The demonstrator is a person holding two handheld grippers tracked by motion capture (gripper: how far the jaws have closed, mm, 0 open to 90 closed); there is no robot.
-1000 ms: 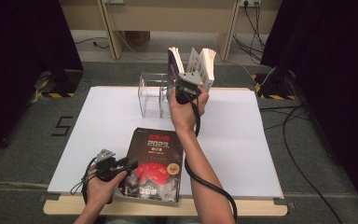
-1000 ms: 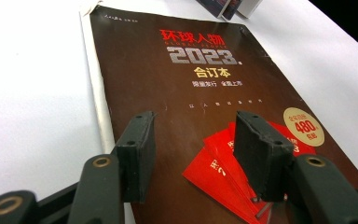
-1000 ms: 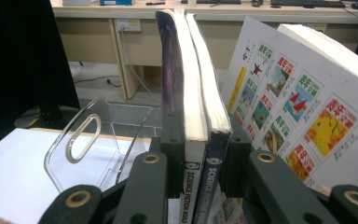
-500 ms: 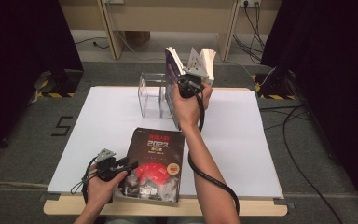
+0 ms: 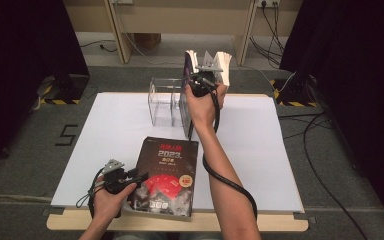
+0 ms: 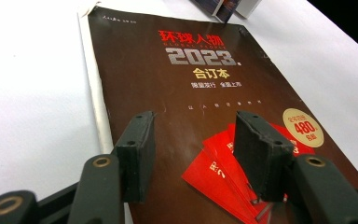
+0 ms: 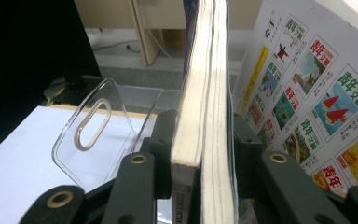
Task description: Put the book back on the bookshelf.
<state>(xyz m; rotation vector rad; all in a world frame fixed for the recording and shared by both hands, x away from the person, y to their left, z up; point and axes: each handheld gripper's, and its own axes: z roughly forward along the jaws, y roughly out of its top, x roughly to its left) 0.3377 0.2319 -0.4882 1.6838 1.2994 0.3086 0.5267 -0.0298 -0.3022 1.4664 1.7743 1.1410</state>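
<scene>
Right gripper (image 7: 200, 154) just opening, pads loosening off upright books (image 7: 205, 93) in clear rack (image 7: 93, 135); might topple if unsupported.

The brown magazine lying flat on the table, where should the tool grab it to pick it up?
Probably the near left edge. The brown magazine lies flat on the white table, so nothing sticks up in the middle. The left tool sits open there; slide one pad under that long edge from the left, the other on the cover.
</scene>
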